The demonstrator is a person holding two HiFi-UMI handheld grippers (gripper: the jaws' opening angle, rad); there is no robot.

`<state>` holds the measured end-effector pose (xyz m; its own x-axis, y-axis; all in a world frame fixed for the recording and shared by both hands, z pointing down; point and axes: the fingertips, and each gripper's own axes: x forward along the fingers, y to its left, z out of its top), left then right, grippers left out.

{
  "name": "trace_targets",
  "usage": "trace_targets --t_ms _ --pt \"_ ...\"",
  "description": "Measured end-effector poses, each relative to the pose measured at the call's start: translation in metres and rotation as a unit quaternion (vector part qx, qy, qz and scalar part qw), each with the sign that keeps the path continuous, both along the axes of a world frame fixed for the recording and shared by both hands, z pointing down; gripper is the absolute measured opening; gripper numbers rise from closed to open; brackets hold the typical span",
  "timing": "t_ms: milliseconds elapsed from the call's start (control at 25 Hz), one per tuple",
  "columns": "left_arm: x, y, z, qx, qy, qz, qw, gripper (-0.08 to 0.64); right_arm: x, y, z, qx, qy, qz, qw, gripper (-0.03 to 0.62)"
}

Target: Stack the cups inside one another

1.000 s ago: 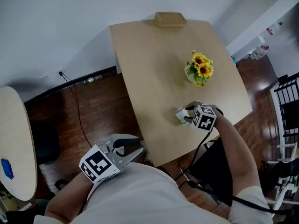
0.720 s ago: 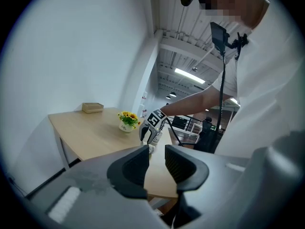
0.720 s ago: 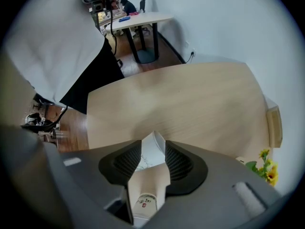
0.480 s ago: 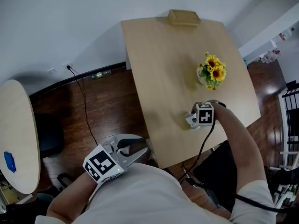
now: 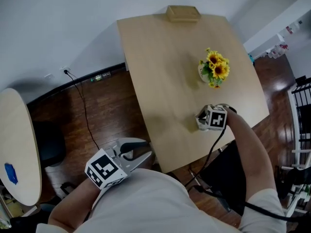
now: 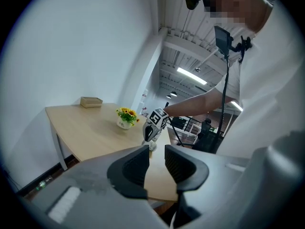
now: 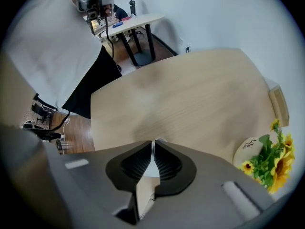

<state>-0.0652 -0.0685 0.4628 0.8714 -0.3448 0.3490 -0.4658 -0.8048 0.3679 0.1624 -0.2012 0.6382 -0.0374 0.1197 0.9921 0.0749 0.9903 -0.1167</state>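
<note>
A white cup (image 5: 199, 122) stands on the light wooden table (image 5: 165, 81) near its front right corner; most of it is hidden under my right gripper (image 5: 204, 123). That gripper points straight down, and in the right gripper view (image 7: 153, 146) its jaws are closing, with the thin white cup (image 7: 148, 168) wall pinched between the tips. From the left gripper view the cup (image 6: 152, 146) shows just below the marker cube. My left gripper (image 5: 141, 152) hangs off the table's front edge over the floor, open (image 6: 157, 159) with nothing between its jaws. I see no other cup.
A white pot of sunflowers (image 5: 213, 71) stands behind the right gripper. A small wooden box (image 5: 182, 13) lies at the table's far edge. At the left stands a round table (image 5: 17, 144), a cable (image 5: 85, 115) runs over the wooden floor, and a black rack (image 5: 301, 120) is at the right.
My right gripper has sunk over the white cup and its jaws have come together on the cup's wall. The left gripper has stayed put.
</note>
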Motion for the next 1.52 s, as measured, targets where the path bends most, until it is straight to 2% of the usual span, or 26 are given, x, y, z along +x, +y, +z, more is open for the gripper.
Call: trace_targets --t_ms 400,800,1080,1360,1520 --pt "0.028 0.002 -0.006 0.014 0.003 0.039 0.9991 0.112 -0.002 0.010 -0.040 0.070 -0.072 0.031 0.994 0.015" --pt "0.053 0.012 -0.016 0.034 0.004 0.073 0.9967 0.112 -0.008 0.038 -0.103 0.138 -0.132 0.030 0.981 0.015" --pt "0.055 0.017 -0.021 0.040 0.001 0.078 0.9961 0.111 0.011 0.047 -0.147 0.205 -0.164 0.058 0.963 0.015" --pt "0.077 0.016 -0.026 0.046 0.005 0.098 0.9941 0.111 0.068 0.035 -0.185 0.281 -0.177 0.123 0.935 0.017" --pt "0.095 0.014 -0.031 0.056 0.004 0.108 0.9926 0.110 0.099 0.028 -0.196 0.301 -0.176 0.145 0.926 0.017"
